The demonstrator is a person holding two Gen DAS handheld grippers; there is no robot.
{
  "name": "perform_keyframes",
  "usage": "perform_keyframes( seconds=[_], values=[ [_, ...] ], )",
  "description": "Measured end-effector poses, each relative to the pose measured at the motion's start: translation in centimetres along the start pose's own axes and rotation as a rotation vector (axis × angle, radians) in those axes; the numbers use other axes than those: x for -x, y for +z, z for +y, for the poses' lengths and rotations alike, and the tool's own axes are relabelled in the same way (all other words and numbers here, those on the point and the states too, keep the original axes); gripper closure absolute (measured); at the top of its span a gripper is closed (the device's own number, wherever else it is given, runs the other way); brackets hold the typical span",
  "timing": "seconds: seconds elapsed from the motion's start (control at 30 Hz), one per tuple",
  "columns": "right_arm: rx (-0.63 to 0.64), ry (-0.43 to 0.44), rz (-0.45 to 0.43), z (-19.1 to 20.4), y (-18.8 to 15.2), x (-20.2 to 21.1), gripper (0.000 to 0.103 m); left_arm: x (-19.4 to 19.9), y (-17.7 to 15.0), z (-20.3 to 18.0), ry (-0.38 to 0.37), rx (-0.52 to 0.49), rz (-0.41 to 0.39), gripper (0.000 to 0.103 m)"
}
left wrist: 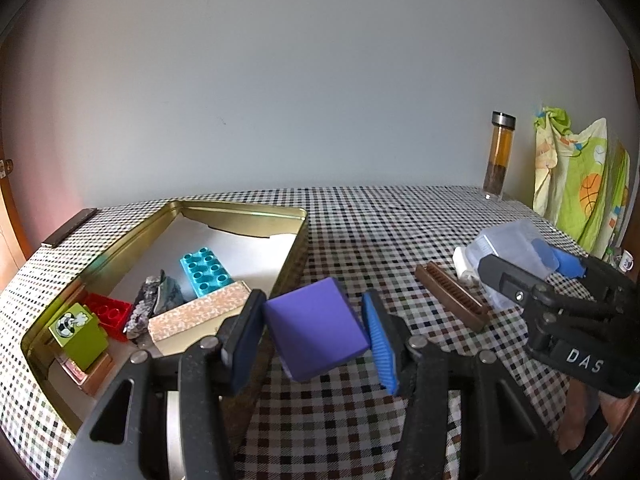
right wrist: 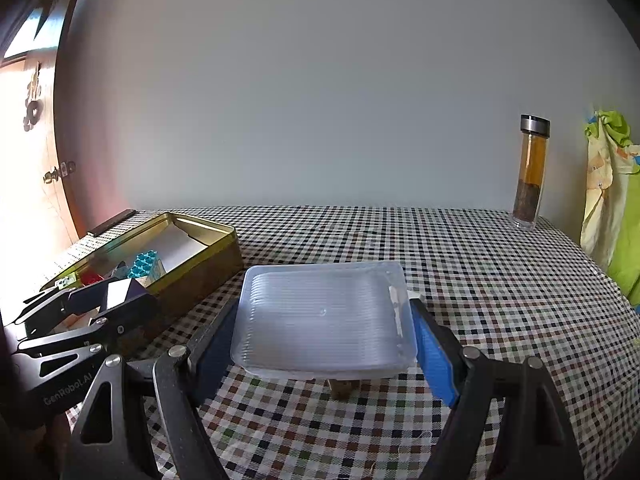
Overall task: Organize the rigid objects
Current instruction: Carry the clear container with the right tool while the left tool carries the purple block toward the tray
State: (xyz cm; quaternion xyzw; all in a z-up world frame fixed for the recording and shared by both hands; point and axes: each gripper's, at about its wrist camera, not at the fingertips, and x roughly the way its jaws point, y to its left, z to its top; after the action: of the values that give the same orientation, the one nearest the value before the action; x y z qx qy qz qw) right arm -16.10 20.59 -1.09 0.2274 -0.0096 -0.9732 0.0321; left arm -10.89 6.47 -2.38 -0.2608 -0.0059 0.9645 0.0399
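The left gripper (left wrist: 316,328) clamps a purple block (left wrist: 316,330) just off the tin's (left wrist: 240,216) near corner, the tin lying toward ten o'clock (likely its drop), while the right gripper (right wrist: 324,340) holds a clear box (right wrist: 324,316) farther off.

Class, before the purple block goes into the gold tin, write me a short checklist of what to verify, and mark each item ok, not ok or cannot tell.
1. Purple block gripped between left tongs: ok.
2. Block raised off the checked tablecloth: ok.
3. Gold tin open, free floor at its far end: ok.
4. Right tongs hold the clear plastic box, apart from the tin: ok.
5. Brown comb out of the block's path: ok.
6. Block's fit among the tin's bricks: cannot tell.
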Motion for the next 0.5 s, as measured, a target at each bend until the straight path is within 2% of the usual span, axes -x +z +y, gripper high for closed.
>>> perform_keyframes(
  seconds=[0.5],
  values=[
    [0.025,0.019,-0.008,1.8,0.0,0.2,0.021,1.2,-0.3,1.0,0.02,0.015,-0.034,0.054]
  ],
)
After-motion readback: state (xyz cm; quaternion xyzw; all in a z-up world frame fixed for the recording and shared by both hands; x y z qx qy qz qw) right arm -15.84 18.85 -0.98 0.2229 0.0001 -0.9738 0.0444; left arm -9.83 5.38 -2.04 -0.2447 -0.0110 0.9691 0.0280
